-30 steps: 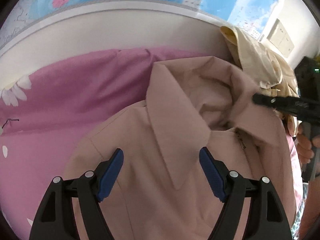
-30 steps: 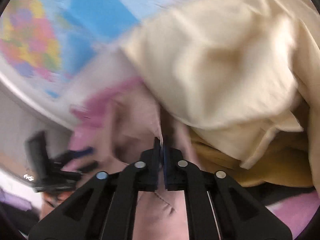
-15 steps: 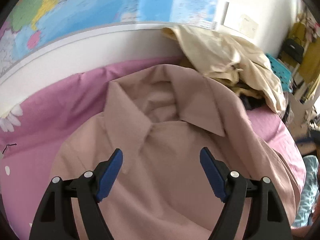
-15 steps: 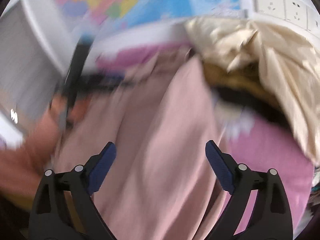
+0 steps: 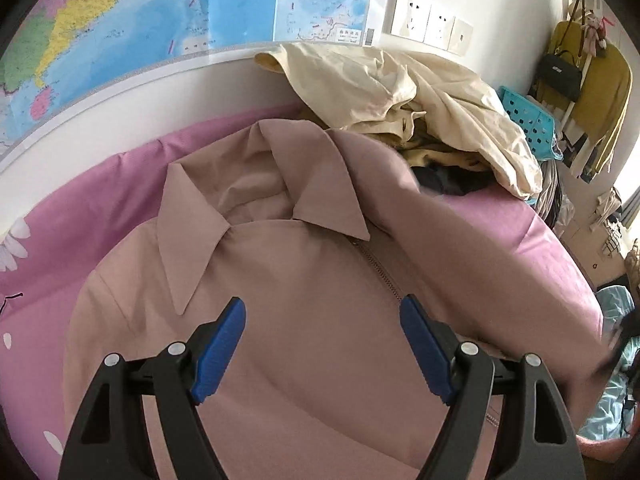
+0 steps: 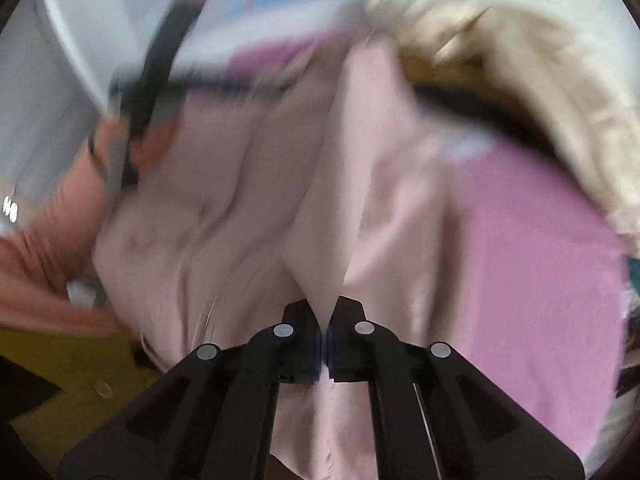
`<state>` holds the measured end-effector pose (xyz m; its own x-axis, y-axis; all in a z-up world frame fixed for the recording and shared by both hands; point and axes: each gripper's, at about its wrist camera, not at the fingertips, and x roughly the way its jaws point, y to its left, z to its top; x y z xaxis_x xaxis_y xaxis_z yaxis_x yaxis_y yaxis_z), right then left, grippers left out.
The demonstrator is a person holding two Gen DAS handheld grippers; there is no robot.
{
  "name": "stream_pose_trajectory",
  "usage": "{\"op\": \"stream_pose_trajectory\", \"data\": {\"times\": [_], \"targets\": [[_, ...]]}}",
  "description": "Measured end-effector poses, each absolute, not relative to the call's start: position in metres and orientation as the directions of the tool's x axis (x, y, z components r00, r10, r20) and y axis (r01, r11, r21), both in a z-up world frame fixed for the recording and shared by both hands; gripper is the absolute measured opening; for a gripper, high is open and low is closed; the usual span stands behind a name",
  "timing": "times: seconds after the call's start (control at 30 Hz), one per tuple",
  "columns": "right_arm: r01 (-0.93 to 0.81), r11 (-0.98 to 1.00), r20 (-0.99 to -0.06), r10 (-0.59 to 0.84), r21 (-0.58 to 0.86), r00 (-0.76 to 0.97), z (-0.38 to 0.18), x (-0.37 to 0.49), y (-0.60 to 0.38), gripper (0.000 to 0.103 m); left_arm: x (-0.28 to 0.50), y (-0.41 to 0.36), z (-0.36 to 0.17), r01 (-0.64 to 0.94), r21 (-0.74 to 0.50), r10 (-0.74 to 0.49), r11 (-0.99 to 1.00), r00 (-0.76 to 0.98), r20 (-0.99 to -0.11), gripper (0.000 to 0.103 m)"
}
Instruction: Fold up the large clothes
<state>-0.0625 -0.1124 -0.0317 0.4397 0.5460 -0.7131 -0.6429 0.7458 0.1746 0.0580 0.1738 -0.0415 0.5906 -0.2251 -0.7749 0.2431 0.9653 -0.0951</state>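
Pink jacket (image 5: pixel 304 320) — lying collar-far on the purple bedspread (image 5: pixel 80 216). Left gripper (image 5: pixel 322 344) hovering above it, spread; right gripper (image 6: pixel 325 320) — pinching the jacket's near-right fabric.

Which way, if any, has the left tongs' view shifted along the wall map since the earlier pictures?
Yes. The left tongs moved rightward along the wall map: the wall sockets and cream garment pile now show fully.

Home bedroom: bed (image 5: pixel 80 200), wall map (image 5: pixel 160 20).
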Motion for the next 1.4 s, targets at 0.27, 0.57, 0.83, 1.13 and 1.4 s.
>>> {"op": "stream_pose_trajectory", "data": {"times": [0.27,0.57,0.83,1.13,1.4], "targets": [[-0.4,0.899,-0.617,0.418,0.176,0.667,0.043,0.027,-0.234,0.003,0.073,0.157,-0.038,0.256,-0.075,-0.221,0.964,0.607,-0.764,0.077],[-0.216,0.976,-0.749,0.128,-0.021,0.65,-0.036,0.1,-0.227,0.053,0.129,0.159,-0.054,0.199,-0.073,-0.181,0.977,0.602,-0.778,0.077],[-0.627,0.758,-0.545,0.607,0.178,0.579,0.017,0.075,-0.113,0.054,0.158,0.161,-0.078,0.213,-0.076,-0.186,0.974,0.564,-0.805,0.058],[-0.621,0.656,-0.65,0.701,0.429,0.293,-0.037,0.175,0.022,0.035,0.156,0.152,-0.092,0.25,-0.067,-0.198,0.966,0.547,-0.813,0.06],[-0.563,0.669,-0.636,0.712,0.486,0.297,-0.058,0.203,-0.008,0.001,0.149,0.174,-0.088,0.278,-0.075,-0.226,0.958,0.564,-0.794,0.065]]}}
